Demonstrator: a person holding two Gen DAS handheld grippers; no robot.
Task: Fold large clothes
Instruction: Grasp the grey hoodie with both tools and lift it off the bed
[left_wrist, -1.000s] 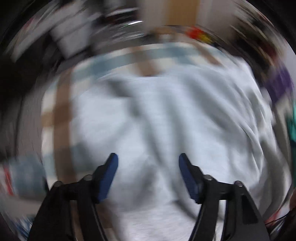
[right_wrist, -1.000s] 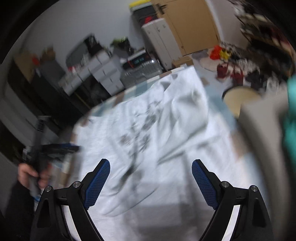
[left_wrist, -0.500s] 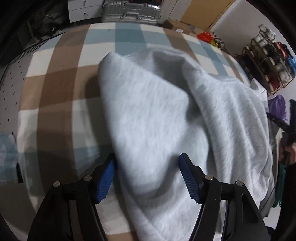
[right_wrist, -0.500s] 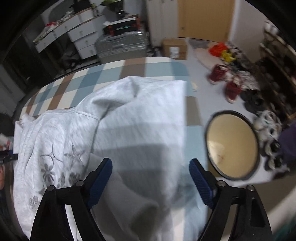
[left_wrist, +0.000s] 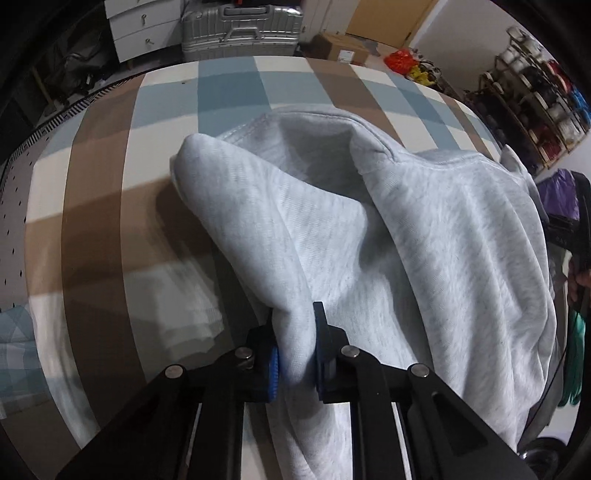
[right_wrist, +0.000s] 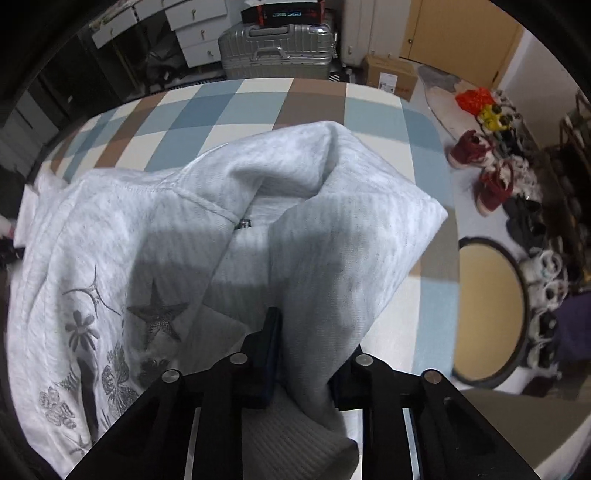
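Observation:
A large light grey sweatshirt (left_wrist: 424, 236) lies on a checked blue, brown and white cloth (left_wrist: 99, 206). My left gripper (left_wrist: 295, 354) is shut on a raised fold of the sweatshirt near its left edge. In the right wrist view the same sweatshirt (right_wrist: 155, 236) shows grey star and flower prints (right_wrist: 155, 321) at lower left. My right gripper (right_wrist: 303, 365) is shut on a fold of its right side, which hangs over and hides the right finger's tip. The neckline (right_wrist: 221, 210) lies ahead, between the two held folds.
A silver suitcase (right_wrist: 277, 48) and white drawers (right_wrist: 192, 33) stand beyond the far edge. To the right on the floor are a round tan stool (right_wrist: 487, 310), shoes (right_wrist: 491, 177) and a cardboard box (right_wrist: 391, 77). A shoe rack (left_wrist: 535, 107) stands at far right.
Both grippers were open over the sweatshirt half a second ago. Now both have shut on folds of it, and the fabric is bunched up between the fingers.

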